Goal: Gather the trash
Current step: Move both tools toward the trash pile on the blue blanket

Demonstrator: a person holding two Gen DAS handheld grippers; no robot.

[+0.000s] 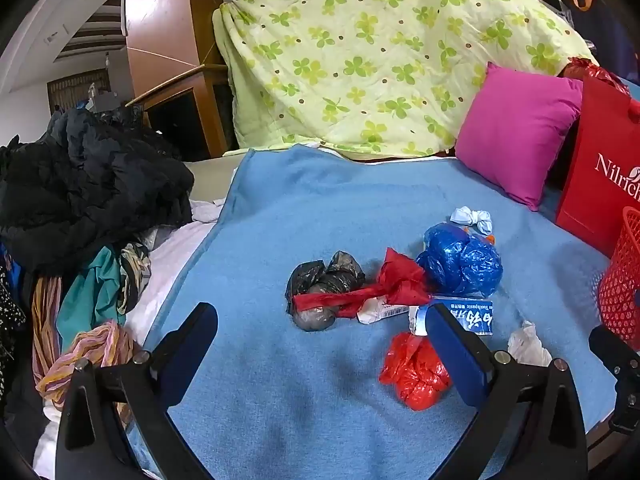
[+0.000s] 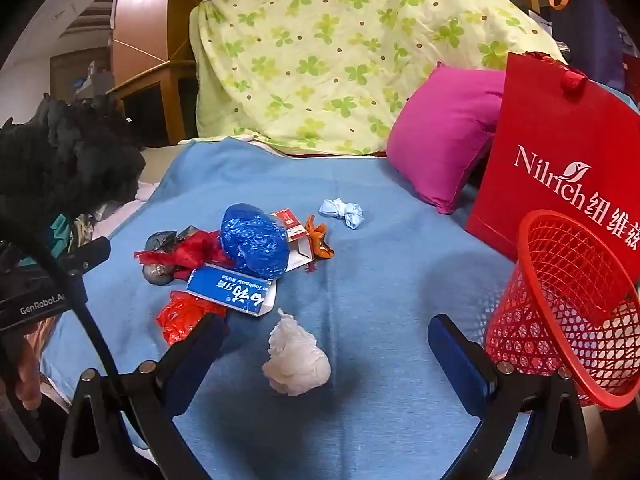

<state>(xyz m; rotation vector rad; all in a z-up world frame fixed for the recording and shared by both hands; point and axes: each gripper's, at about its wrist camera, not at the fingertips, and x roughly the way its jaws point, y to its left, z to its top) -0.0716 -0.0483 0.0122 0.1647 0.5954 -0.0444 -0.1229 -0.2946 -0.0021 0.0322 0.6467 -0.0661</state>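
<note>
Trash lies scattered on a blue blanket (image 1: 312, 208): a crumpled blue plastic bag (image 1: 460, 264), a black bag (image 1: 324, 288), a red wrapper (image 1: 384, 288), a red plastic bag (image 1: 416, 372), a blue toothpaste box (image 2: 232, 292), a white tissue wad (image 2: 296, 360), a light-blue knotted scrap (image 2: 342, 212), an orange scrap (image 2: 318, 240). A red mesh bin (image 2: 568, 304) stands at the right. My left gripper (image 1: 322, 320) hangs open above the blanket, just short of the black bag. My right gripper (image 2: 328, 328) is open too, with the tissue wad lying between its fingers, untouched.
A red paper shopping bag (image 2: 560, 152) and a magenta pillow (image 2: 440, 132) sit behind the bin. A green flowered quilt (image 1: 380, 52) covers the back. A heap of dark clothes (image 1: 88, 184) lies at the left edge of the bed.
</note>
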